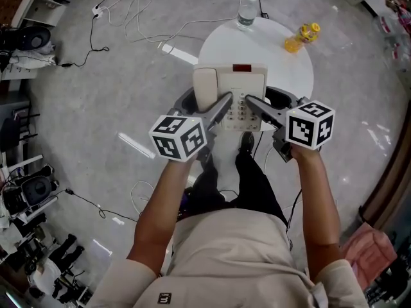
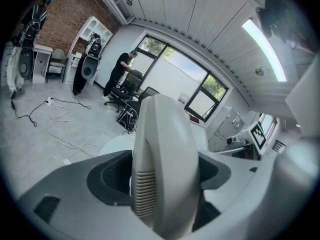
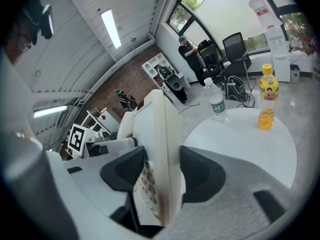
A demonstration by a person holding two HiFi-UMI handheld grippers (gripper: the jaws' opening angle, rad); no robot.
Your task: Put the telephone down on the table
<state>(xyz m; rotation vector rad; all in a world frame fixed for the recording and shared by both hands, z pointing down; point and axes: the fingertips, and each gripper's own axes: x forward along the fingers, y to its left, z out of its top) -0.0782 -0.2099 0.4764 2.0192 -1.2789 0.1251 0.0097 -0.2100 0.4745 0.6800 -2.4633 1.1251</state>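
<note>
A cream desk telephone with a red window and a keypad hangs in the air over the near edge of the round white table. My left gripper is shut on its left side, over the handset. My right gripper is shut on its right edge, next to the keys. In both gripper views the phone stands edge-on between dark jaw pads. I cannot tell how far the base is above the tabletop.
A clear water bottle and a yellow drink bottle stand on the far part of the table. Cables trail over the grey floor. A person stands by office chairs at the windows.
</note>
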